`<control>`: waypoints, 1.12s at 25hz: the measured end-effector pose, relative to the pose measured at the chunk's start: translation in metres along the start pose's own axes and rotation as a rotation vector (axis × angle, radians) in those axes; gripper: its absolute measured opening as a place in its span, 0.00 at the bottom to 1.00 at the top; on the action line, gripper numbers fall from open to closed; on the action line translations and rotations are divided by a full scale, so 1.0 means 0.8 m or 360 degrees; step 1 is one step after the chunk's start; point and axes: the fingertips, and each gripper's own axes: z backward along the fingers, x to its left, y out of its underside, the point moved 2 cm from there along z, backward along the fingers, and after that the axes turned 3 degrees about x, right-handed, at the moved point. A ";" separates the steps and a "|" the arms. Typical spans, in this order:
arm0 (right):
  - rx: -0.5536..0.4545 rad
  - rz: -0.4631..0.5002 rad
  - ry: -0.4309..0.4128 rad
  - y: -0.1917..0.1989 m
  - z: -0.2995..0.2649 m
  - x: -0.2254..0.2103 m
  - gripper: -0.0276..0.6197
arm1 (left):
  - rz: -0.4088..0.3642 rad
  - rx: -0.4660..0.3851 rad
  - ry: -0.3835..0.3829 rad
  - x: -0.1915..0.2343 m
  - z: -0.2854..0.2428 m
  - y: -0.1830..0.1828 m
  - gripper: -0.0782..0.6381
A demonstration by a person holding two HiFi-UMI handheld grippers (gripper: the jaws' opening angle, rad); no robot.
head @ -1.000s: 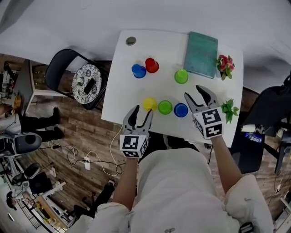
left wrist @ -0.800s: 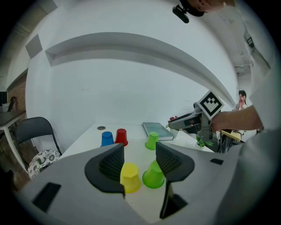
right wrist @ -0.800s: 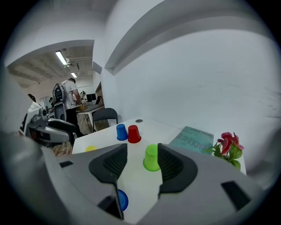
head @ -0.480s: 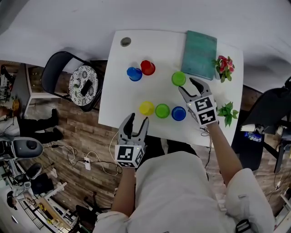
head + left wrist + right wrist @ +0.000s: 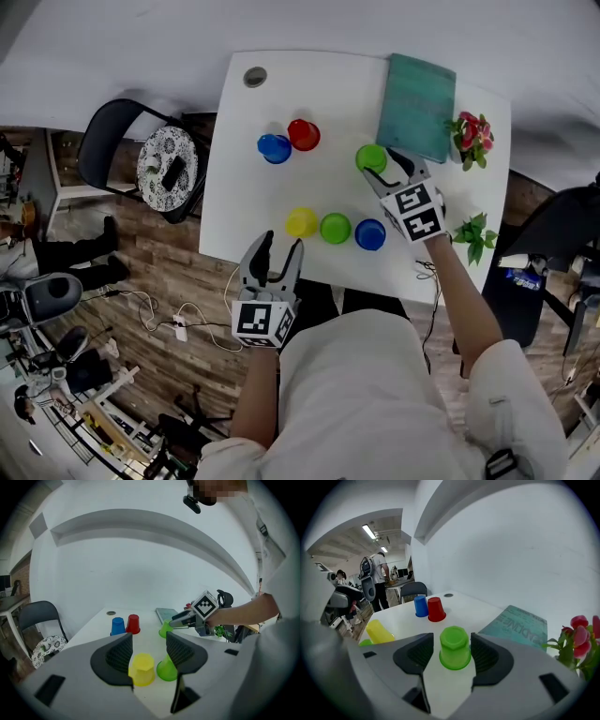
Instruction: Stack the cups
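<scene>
Head view: six upside-down cups stand singly on the white tabletop (image 5: 244, 187). None is stacked, so the whole task is left to do. The right gripper (image 5: 385, 167) is at the lone green cup (image 5: 371, 157), and the left gripper (image 5: 279, 246) hangs near the yellow cup (image 5: 301, 222).

Left gripper view: the jaws are spread and empty. The yellow cup sits ahead, seemingly beyond the tips.

Right gripper view: the jaws have just been opening wider. They stand spread either side of the lone green cup, with the pads apparently not touching it.

Bright, even light; fisheye-warped edges.
</scene>
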 end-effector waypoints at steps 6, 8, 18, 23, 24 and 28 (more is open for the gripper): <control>0.0036 -0.0021 -0.0036 0.002 -0.013 -0.003 0.43 | -0.0017 0.0011 0.0002 0.005 -0.008 -0.004 0.43; 0.0037 -0.0028 -0.0043 0.003 -0.015 -0.004 0.43 | -0.0023 0.0010 -0.0006 0.007 -0.009 -0.007 0.43; 0.0033 -0.0004 -0.0060 0.006 -0.020 -0.004 0.39 | -0.0029 0.0010 -0.0025 0.012 -0.009 -0.013 0.43; 0.0032 0.0022 -0.0039 0.008 -0.016 -0.006 0.39 | -0.0023 0.0002 -0.0029 0.014 -0.005 -0.014 0.43; 0.0032 0.0025 -0.0034 0.008 -0.014 -0.007 0.39 | -0.0024 0.0000 -0.0027 0.014 -0.004 -0.014 0.43; 0.0019 0.0029 -0.0008 0.005 0.000 -0.007 0.39 | -0.0029 -0.0014 -0.0017 0.014 -0.003 -0.016 0.43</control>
